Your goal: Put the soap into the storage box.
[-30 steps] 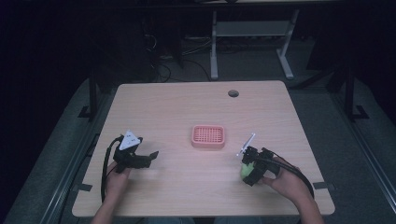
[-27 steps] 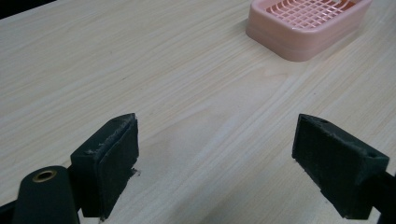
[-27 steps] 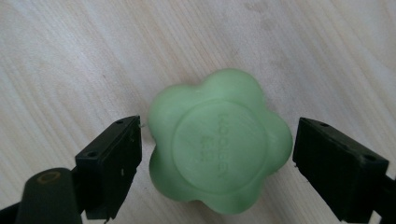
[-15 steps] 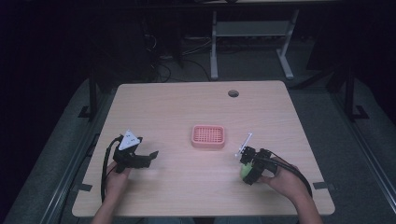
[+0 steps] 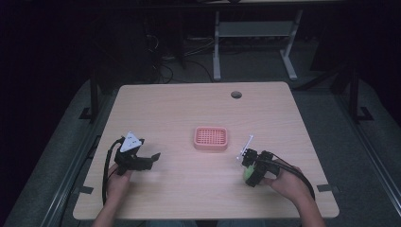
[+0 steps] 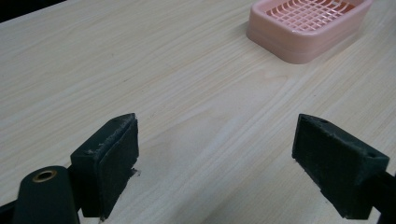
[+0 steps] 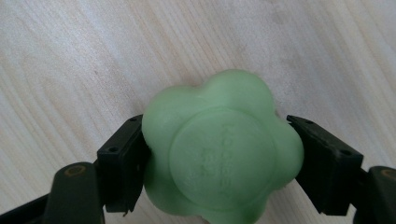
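Note:
A green flower-shaped soap [image 7: 219, 149] lies on the wooden table [image 5: 189, 109] at the front right, seen in the high view as a green soap [image 5: 246, 175]. My right gripper [image 7: 217, 156] points down over it; its jaws have just been closing and both pads now press the soap's sides. The right gripper [image 5: 251, 171] sits right of a pink slotted soap dish [image 5: 210, 138], which is empty at the table's middle. My left gripper [image 5: 152, 159] rests at the front left, open, with nothing between its pads [image 6: 114, 154]. The pink dish [image 6: 308, 28] lies ahead of it.
A round cable hole [image 5: 236, 94] sits in the tabletop at the far right. Beyond the table stand a metal desk frame [image 5: 255, 33] and cables on a dark floor. Bare wood lies between the dish and both grippers.
The right gripper's jaws have narrowed onto the green soap. Both hands stayed where they were, and the left gripper looks the same.

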The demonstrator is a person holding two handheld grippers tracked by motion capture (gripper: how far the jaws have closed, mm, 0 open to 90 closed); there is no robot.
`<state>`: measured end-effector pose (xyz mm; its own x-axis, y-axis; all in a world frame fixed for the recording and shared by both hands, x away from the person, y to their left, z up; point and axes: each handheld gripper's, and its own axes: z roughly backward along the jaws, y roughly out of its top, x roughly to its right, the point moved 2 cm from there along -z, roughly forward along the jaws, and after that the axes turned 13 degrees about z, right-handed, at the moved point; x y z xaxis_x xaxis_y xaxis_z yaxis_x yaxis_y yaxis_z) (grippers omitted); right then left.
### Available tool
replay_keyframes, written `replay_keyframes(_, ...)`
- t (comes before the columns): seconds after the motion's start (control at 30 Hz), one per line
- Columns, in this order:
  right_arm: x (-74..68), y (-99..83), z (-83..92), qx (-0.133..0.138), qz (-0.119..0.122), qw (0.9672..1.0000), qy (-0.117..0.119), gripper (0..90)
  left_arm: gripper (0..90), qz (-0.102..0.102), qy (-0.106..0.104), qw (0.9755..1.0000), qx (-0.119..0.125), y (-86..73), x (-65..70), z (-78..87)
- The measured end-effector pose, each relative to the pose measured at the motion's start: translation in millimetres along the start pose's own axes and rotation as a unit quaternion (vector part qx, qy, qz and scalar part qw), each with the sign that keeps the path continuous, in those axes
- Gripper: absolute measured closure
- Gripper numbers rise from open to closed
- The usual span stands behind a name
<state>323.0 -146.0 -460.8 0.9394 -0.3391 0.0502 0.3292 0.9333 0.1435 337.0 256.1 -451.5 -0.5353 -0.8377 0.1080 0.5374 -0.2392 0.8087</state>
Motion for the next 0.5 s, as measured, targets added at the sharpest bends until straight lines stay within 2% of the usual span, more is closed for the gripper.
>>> replay_keyframes(0.27, -1.3, 0.7, 0.9, -0.004, 0.008, 1.0000, -0.005, 25.3, 14.4, 0.000, 0.000, 1.0000, 0.003, 0.1, -0.1, 0.5)
replay_keyframes(0.5, 2.1, 0.5, 8.8, 0.010, 0.005, 0.9999, -0.006, 25.4, 14.4, 0.000, 0.000, 1.0000, 0.002, 0.2, 0.0, 0.7)
